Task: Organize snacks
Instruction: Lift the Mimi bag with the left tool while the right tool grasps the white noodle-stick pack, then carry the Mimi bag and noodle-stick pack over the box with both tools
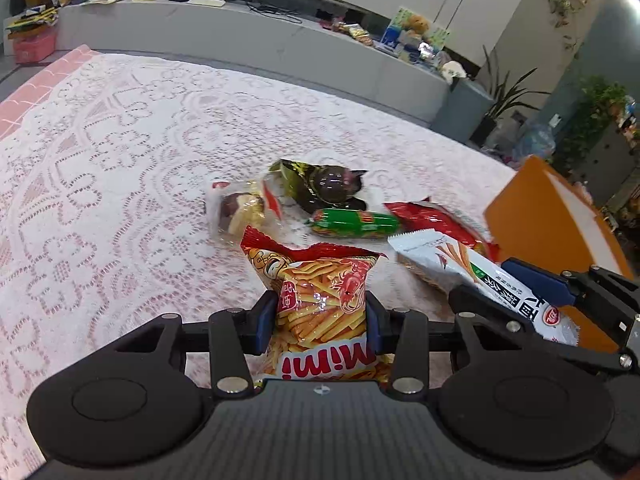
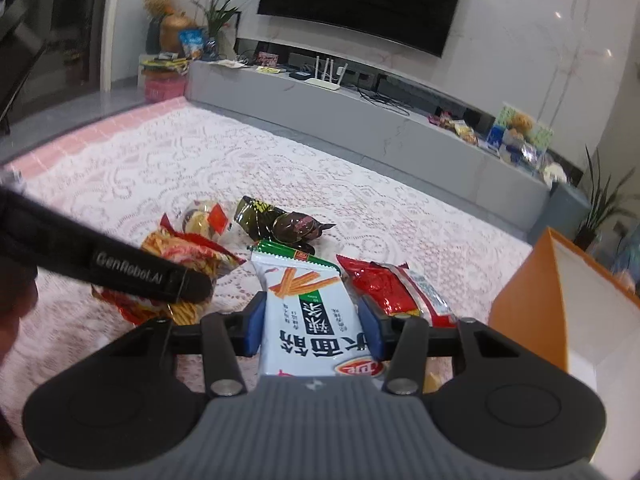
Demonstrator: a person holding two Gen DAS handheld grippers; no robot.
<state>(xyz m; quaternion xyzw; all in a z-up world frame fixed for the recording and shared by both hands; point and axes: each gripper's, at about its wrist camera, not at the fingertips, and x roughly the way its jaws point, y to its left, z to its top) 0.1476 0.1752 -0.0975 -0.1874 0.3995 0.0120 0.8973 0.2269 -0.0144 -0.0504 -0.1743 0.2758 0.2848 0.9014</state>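
Two snack packets held, one per hand-held gripper.
Left hand-held gripper (image 1: 320,320) clamps shrimp-stick bag (image 1: 320,292); right hand-held gripper (image 2: 312,324) clamps white breadstick packet (image 2: 308,312). Lift clear, lower squarely into orange box (image 2: 532,300) alongside.

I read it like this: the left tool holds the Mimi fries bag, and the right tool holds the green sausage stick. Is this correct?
Not quite. The left tool does grip the Mimi fries bag, but the right tool holds the white bag printed with orange sticks, as the right wrist view shows. The green sausage stick lies on the lace tablecloth, ungripped.
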